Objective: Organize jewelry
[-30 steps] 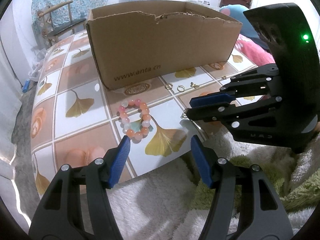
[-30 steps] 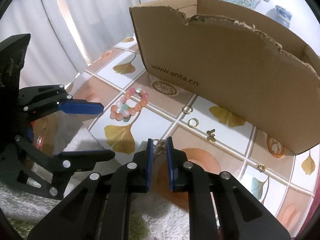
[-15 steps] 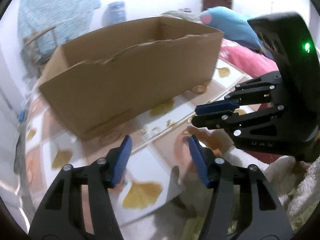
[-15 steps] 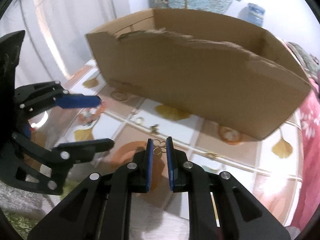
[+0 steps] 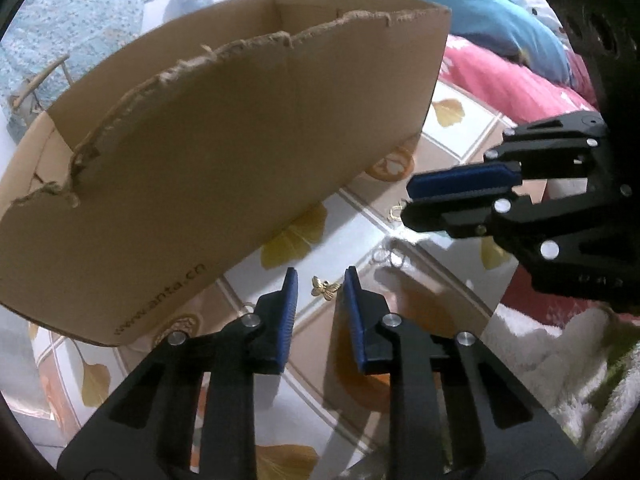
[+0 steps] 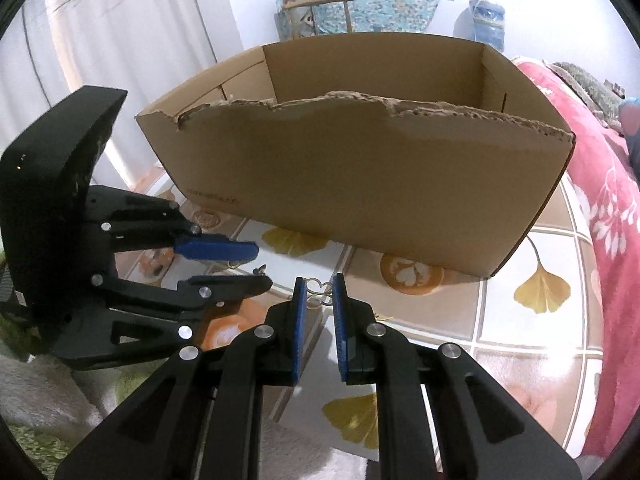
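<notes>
The left claw [image 5: 320, 286] hangs over the bench [image 5: 436, 304], which is covered in a cloth printed with ginkgo leaves and tile squares. Its blue pads [image 5: 289, 312] have just been closing and now stand a narrow gap apart; a small gold bee charm [image 5: 325, 287] lies on the cloth between the tips, and neither pad touches it. Just beyond the charm, towards the right claw, a thin metal ring [image 5: 385, 255] lies flat on the bench.

The right claw [image 6: 320, 290] is pinched on a small gold wire clasp with looped ends [image 6: 319, 287], which sticks out from between the two pad tips, above the cloth. In the left wrist view this claw [image 5: 410, 206] reaches in from the right with the same piece glinting at its tip.

A brown cardboard box [image 6: 360, 184] with a torn upper edge stands open on the bench directly behind both claws; printed lettering runs along its lower front. What lies on its floor is hidden by the near wall. A pink flowered blanket [image 6: 600, 184] lies to the right of the bench, and a white fluffy rug [image 5: 560, 364] below its near edge
</notes>
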`<state>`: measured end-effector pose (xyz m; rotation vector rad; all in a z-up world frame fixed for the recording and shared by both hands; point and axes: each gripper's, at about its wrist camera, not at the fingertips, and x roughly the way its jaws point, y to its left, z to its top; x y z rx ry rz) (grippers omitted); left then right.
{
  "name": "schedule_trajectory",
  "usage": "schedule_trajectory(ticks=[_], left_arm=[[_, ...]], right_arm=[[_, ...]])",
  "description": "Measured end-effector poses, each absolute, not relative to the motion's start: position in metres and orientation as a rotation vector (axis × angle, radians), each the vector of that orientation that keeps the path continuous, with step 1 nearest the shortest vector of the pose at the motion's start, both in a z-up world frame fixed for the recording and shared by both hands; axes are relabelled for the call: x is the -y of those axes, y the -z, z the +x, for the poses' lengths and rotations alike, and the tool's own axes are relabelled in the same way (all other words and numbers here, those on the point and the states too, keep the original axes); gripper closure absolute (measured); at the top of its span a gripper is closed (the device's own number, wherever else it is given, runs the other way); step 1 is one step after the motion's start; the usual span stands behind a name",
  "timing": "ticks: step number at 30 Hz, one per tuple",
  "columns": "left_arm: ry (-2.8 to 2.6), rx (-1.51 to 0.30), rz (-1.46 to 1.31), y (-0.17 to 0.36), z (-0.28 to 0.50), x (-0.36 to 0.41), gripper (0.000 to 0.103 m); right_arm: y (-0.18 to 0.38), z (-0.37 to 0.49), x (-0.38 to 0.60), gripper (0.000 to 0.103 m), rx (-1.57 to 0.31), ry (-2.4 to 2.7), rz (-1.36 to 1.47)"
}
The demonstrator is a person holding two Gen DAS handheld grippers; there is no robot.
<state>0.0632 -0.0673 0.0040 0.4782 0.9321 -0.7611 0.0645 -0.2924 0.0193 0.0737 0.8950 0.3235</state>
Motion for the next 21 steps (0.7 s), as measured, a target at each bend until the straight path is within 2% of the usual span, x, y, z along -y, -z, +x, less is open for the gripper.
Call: schedule_trajectory(ticks=[21], left_arm=[[0.805,-1.027,0.530,-0.004,0.076,0.084,0.092]], right_arm=[[-0.014,0.055,0.305,0.090,-0.863,-0.349,0.112]])
